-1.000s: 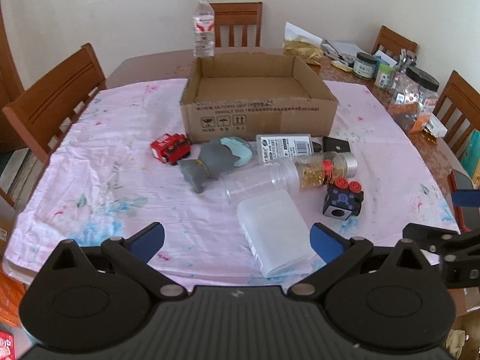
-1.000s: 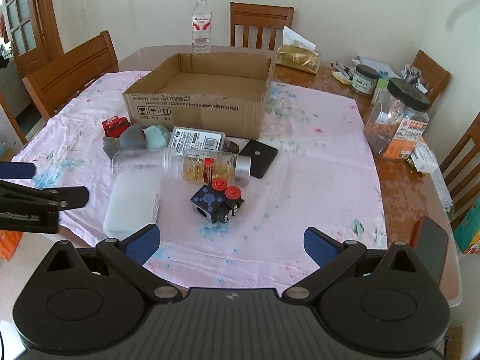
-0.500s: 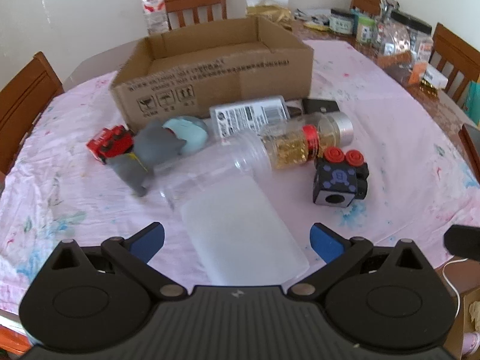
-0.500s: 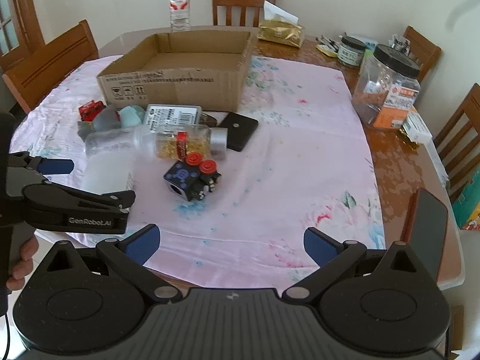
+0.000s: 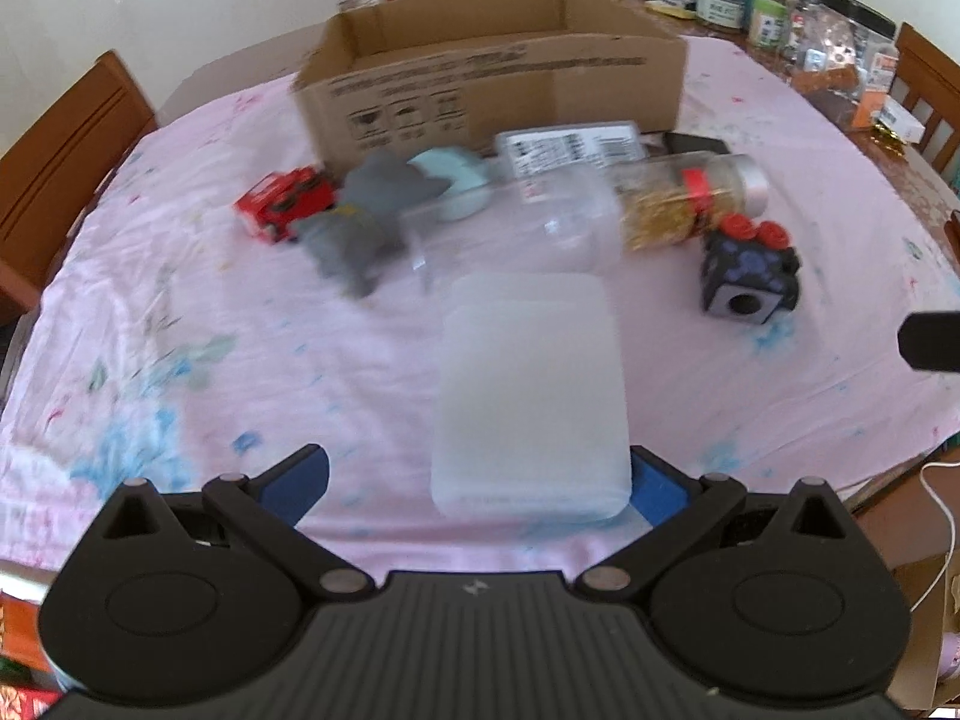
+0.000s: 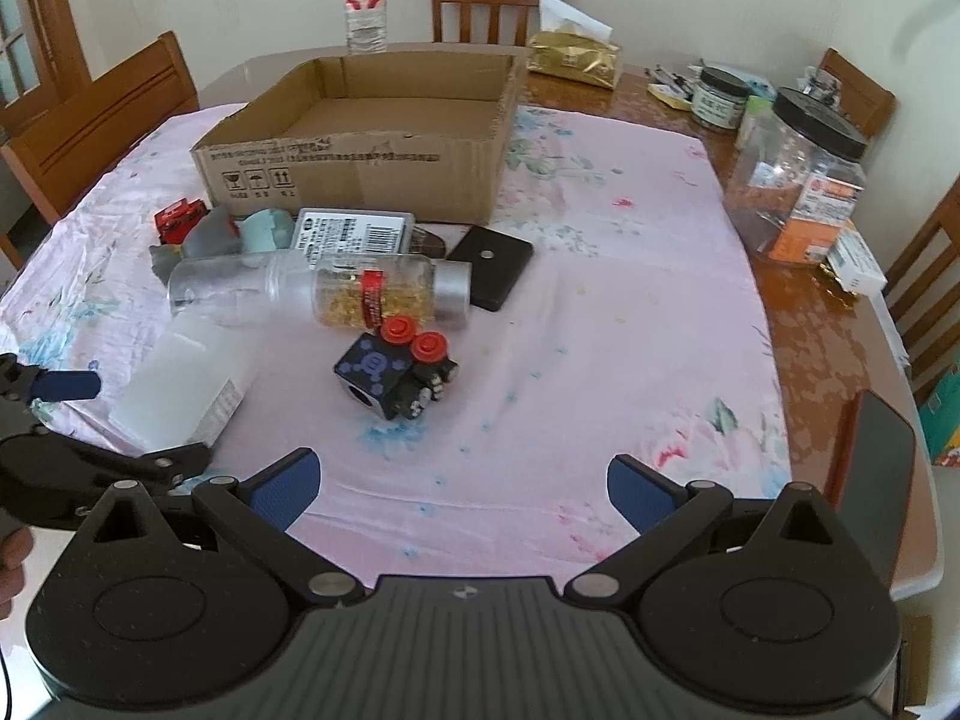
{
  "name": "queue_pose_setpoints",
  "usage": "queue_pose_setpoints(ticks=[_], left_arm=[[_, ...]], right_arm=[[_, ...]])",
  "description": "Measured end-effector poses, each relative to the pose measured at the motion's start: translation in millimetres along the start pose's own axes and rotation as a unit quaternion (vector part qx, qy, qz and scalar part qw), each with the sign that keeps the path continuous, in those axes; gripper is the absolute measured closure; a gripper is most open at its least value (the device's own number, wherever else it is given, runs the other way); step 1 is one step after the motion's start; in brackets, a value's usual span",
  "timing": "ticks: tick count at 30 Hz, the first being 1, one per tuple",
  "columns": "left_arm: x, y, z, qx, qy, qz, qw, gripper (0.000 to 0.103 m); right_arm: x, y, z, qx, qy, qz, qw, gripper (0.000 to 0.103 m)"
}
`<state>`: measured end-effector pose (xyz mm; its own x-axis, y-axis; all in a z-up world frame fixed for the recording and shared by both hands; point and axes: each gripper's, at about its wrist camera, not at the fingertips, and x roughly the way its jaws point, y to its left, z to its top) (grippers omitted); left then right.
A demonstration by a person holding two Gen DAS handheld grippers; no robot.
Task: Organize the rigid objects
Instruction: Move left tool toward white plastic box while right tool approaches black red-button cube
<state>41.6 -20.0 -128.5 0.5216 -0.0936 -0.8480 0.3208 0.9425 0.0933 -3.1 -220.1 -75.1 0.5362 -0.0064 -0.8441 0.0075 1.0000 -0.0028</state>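
A white translucent box [image 5: 531, 390] lies flat on the pink cloth, its near end between the fingers of my open left gripper [image 5: 474, 486] and close to the right pad. Beyond it lie a clear bottle with gold flakes [image 5: 600, 210], a grey toy [image 5: 360, 222], a red toy car [image 5: 282, 207], a labelled flat case [image 5: 570, 147] and a black cube with red buttons [image 5: 747, 276]. An open cardboard box [image 5: 498, 84] stands behind them. My right gripper [image 6: 462, 489] hangs open over bare cloth, short of the cube [image 6: 396, 372]. The left gripper [image 6: 150, 420] straddles the white box [image 6: 180, 390].
A black flat square [image 6: 492, 264] lies by the bottle's cap. Jars [image 6: 798, 180] and packets stand on bare wood at the right, and a dark phone [image 6: 876, 462] lies near the right edge. Wooden chairs ring the table; a water bottle [image 6: 365, 0] stands behind the cardboard box.
My left gripper has moved forward and down, so the white box now reaches between its fingers. The right gripper has drifted slightly closer to the objects. Both stay open.
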Motion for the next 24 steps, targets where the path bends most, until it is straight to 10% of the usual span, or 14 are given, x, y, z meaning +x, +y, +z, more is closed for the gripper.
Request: queue_pose_setpoints(ticks=[24], left_arm=[[12.8,82.1,8.3,-0.06,0.017,0.083,0.9946,0.0]], right_arm=[[40.3,18.9,17.8,-0.009,0.035,0.007,0.999,0.0]])
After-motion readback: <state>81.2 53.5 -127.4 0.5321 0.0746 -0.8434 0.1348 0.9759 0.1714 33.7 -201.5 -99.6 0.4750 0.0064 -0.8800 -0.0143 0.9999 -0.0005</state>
